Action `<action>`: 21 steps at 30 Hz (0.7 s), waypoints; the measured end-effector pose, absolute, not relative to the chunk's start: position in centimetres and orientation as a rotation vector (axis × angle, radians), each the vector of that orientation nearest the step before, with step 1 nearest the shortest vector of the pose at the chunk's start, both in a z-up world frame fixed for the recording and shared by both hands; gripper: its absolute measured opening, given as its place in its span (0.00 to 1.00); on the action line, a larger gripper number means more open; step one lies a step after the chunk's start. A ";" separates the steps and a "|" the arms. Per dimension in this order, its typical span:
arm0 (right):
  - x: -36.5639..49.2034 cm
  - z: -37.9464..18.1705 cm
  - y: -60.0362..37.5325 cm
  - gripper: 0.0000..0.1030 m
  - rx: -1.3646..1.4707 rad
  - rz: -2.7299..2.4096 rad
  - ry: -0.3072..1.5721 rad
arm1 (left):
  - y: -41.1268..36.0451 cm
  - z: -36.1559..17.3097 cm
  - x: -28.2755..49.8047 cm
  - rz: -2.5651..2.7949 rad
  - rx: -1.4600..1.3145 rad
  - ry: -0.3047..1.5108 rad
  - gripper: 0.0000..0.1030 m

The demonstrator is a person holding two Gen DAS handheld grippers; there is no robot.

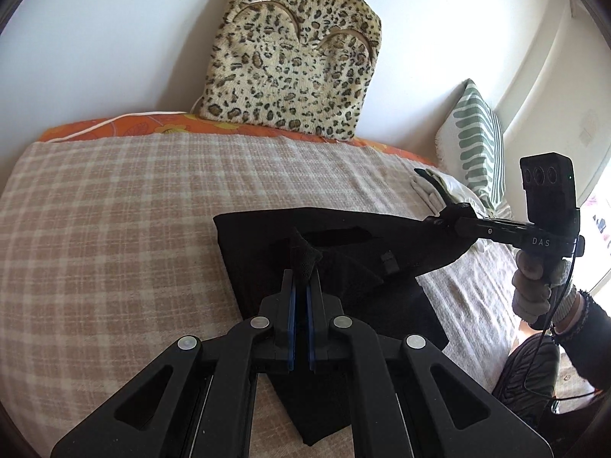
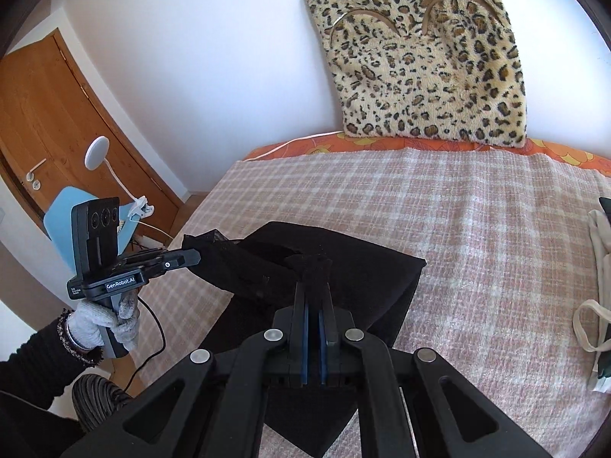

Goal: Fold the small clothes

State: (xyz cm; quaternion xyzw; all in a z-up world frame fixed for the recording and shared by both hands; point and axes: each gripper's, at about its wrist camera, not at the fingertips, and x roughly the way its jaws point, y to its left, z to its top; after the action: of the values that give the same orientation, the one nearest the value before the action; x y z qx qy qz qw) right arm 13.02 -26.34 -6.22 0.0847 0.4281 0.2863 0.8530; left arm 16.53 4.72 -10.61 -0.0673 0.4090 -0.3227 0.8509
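Black garment (image 1: 267, 236), small, soft dark knit, partly folded on checked blanket (image 1: 114, 210), near edge lifted clear at two pinched corners, far part lying flat, a mesh tuft bunched at one raised corner

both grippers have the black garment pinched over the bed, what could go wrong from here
The left gripper and right gripper each pinch only a small bunched tip of the black garment, so a corner could slip free mid-fold. The cloth sags unevenly between them, so the fold may land crooked or creased. The pale clothes lie close by on the checked blanket; the garment could drag across them.
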 end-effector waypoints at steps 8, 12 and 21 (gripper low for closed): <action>9.3 -8.4 -26.0 0.02 0.150 0.590 0.912 | 3.8 -12.0 13.7 -0.708 -0.023 0.871 0.03; 8.4 -9.4 -25.2 0.08 0.041 0.574 0.931 | 3.4 -12.7 12.5 -0.743 0.039 0.910 0.05; 4.7 -8.5 -24.2 0.29 -0.219 0.572 0.891 | 3.4 -12.3 9.2 -0.688 0.205 0.878 0.33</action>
State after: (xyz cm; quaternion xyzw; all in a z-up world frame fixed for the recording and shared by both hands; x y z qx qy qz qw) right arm 4.70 -24.15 -8.47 -0.1044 0.4242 0.2723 0.8573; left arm 9.16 3.41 -12.26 0.0971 0.4160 -0.3260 0.8433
